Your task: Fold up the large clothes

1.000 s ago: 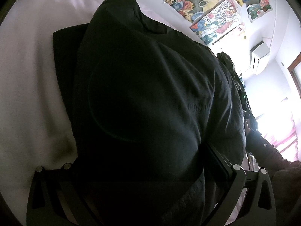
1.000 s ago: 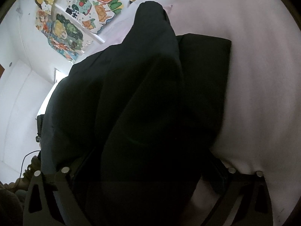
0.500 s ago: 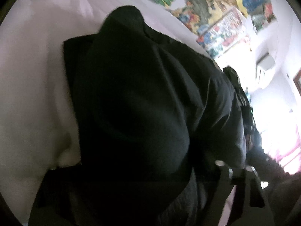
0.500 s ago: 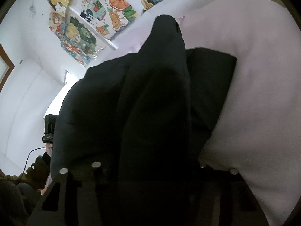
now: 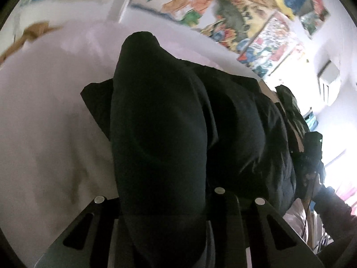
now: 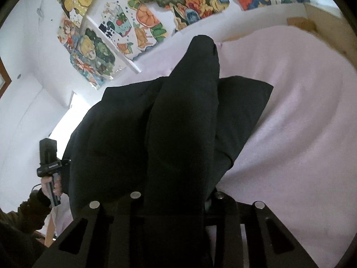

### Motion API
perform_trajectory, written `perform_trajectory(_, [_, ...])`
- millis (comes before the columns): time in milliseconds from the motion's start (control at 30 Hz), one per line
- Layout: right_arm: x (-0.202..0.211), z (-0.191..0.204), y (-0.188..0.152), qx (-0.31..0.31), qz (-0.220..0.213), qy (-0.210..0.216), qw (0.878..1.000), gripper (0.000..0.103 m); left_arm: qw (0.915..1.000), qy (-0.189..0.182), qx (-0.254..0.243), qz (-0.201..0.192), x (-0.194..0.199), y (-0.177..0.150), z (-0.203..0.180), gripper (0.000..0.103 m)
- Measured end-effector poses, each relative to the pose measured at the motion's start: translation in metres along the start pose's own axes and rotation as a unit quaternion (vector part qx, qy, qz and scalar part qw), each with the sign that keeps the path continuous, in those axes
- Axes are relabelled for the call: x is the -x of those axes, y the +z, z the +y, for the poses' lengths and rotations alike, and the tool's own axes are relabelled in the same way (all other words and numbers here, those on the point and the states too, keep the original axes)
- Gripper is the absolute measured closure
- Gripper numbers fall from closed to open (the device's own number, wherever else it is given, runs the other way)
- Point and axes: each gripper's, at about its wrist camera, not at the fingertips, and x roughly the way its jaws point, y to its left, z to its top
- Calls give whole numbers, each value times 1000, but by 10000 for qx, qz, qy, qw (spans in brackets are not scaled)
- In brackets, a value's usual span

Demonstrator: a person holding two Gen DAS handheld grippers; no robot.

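— black fabric fills both wrist views: a dark garment [image 5: 160, 134] lies on a pale pink bed sheet [image 5: 44, 134], one long fold of it rising toward each camera. any box or basket holding it?

— none that shows. the garment rests straight on the sheet, with a flat folded part [image 6: 243, 109] spread out beside the raised fold.

— and the left gripper [image 5: 162, 203]?

— its jaws have just been closing, and a thick fold of the garment runs between the two fingers; they clench on it. the fingertips themselves are buried under cloth, so only the metal frames and their silver bolts show.

— the right gripper [image 6: 176, 201]?

— same story: jaws have just been closing, cloth bunched between them, gripped. its inner pads are covered too.

— what else is hard to read?

— what kind of garment it is; collar, sleeves or legs cannot be told apart in the dark folds. the left view is blurred, so the colourful paintings [image 5: 245, 11] on the white wall smear. at the left edge of the right view a hand [image 6: 52, 184] grips the handle of the other device, cut off at the sleeve. a wall air conditioner [image 5: 328, 82] is washed out by bright light.
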Motion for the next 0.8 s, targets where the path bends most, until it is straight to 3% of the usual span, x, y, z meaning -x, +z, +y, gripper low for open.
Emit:
perform_trajectory(133, [32,20,-10,-264,-204,218,9992,79,9995,-54,-269,-125,36,-11,-29,83])
perform_trajectory(433, [81,109,-64,127,-43,-386,9992,79,9993,210,-315,30,100,-74,-68,83])
perform_trajectory(633, [60,120,-93,229,524,-1049,9928,78,9955,754,-161,556,74,-106,-71,82])
perform_trajectory(800, [45,96,-114,22,327,-1286,9912,73,9973,648,316,172,59,-118,-51,77])
